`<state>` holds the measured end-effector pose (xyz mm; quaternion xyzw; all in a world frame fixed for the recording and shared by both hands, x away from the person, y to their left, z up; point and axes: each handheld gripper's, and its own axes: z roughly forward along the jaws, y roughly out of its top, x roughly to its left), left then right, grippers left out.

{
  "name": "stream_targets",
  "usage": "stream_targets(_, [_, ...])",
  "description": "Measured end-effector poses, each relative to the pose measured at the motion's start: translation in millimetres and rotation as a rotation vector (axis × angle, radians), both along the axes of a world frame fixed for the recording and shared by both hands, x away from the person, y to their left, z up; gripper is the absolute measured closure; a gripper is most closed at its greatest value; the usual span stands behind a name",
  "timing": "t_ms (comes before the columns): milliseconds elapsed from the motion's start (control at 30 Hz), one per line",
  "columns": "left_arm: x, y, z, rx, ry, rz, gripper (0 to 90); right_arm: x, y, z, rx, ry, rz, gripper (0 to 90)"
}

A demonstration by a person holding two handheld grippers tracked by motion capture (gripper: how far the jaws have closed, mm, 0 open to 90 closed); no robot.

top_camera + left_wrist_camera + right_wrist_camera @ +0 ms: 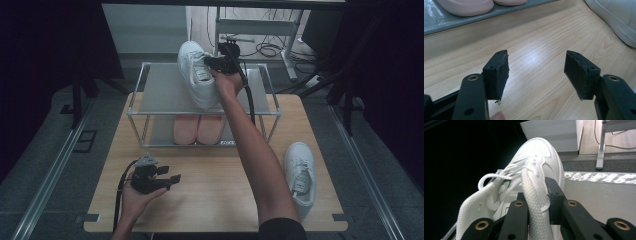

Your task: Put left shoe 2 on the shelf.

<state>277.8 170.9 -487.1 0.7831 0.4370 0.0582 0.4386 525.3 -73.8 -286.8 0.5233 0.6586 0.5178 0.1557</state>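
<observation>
Right hand-held gripper (212, 62), upper centre of the high view: jaws clamped on the collar edge of a white sneaker (197, 75), one jaw inside the opening, the other against the outer side. In the right gripper view, padded collar wall pinched between the two black jaws at bottom centre; sneaker (534, 165) runs up the frame, toe at upper centre, laces loose at mid-left. Sneaker on the top shelf of a metal rack (160, 92), toe toward the top of the frame, past the shelf's far edge, heel toward the front edge; whether sole fully down on the shelf, cannot tell. Pink shoes (199, 129) side by side on the lower shelf, centre frame. Second white sneaker (300, 177) flat on the table (215, 190) at lower right, well apart from the rack. Left hand-held gripper (170, 175), lower left of the high view, low over the table: jaws wide, nothing between them; in the left gripper view bare wood between the pads (501, 75).
</observation>
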Motion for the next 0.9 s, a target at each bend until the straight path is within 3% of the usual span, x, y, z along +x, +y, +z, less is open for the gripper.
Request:
stream_targets(400, [-0.5,1.5,-1.0,-0.002,0.003,0.003,37.0,21.2,7.8,-19.3,-0.001,0.068,-0.09,78.6])
stream_targets(533, [-0.5,0.7,-2.0,0.0,0.002,0.002,37.1,23.9,10.8,-28.6,-0.026,0.09,-0.08,70.0])
stream_targets(667, [-0.7,0.2,-1.8,0.002,0.001,0.0,37.1,22.5,5.1,-26.1,-0.006,0.064,-0.041,57.1])
stream_targets(900, [-1.5,-2.3,-1.4,0.008,0.0,-0.003,37.1,2.4,-11.5,-9.7,-0.077,-0.029,-0.011,54.3])
